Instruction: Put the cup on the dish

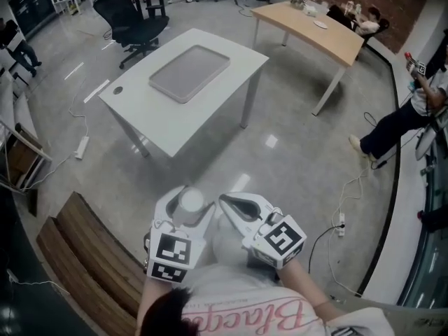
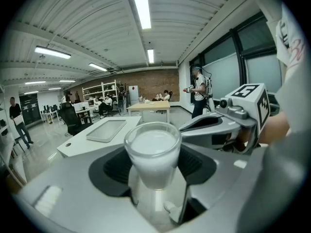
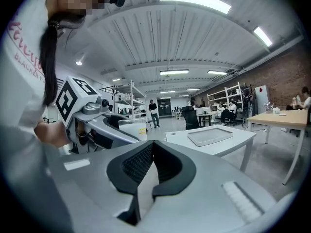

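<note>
A clear cup (image 1: 190, 201) with a frosted white look stands upright between the jaws of my left gripper (image 1: 187, 212), which is shut on it close to the person's chest. In the left gripper view the cup (image 2: 152, 144) fills the centre, gripped low down by the left gripper (image 2: 154, 171). My right gripper (image 1: 227, 201) is beside it, shut with nothing in it; its jaws (image 3: 150, 152) meet. The dish, a grey rectangular tray (image 1: 190, 72), lies on a white table (image 1: 150, 117) some way ahead, far from both grippers.
A black office chair (image 1: 131, 16) stands behind the white table and a wooden table (image 1: 315, 28) is at the back right. A wooden bench (image 1: 87, 254) is at the lower left. Cables lie on the floor (image 1: 343, 215). A person (image 1: 406, 114) stands at the right.
</note>
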A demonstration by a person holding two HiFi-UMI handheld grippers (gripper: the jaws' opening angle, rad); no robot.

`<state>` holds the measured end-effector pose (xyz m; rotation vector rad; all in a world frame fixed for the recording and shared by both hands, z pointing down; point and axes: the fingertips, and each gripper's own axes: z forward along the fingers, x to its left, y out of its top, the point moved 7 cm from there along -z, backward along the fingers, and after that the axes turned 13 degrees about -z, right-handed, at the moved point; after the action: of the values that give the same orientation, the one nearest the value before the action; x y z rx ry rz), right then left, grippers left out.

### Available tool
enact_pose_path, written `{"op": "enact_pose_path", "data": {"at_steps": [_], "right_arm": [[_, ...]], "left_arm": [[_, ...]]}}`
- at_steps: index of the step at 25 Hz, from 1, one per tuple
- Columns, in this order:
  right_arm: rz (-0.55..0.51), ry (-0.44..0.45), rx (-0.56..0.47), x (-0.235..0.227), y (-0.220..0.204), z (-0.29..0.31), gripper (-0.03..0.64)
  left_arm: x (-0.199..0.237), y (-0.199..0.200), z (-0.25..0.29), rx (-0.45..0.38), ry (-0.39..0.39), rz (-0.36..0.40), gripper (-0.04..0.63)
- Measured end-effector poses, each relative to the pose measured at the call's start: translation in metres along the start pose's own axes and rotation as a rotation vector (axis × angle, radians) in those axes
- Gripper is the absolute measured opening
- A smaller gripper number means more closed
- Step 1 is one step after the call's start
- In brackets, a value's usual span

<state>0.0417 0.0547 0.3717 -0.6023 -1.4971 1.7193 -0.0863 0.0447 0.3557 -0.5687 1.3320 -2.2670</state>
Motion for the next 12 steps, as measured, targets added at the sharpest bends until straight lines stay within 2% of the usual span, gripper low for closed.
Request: {"op": "enact_pose_path", "data": {"at_steps": [12], "right_arm": [[-0.042, 0.057, -0.015, -0.11, 0.013, 0.054, 0.002]], "left_arm": [[0.043, 0.062, 0.091, -0.017, 0.04, 0.009, 0.272]]}}
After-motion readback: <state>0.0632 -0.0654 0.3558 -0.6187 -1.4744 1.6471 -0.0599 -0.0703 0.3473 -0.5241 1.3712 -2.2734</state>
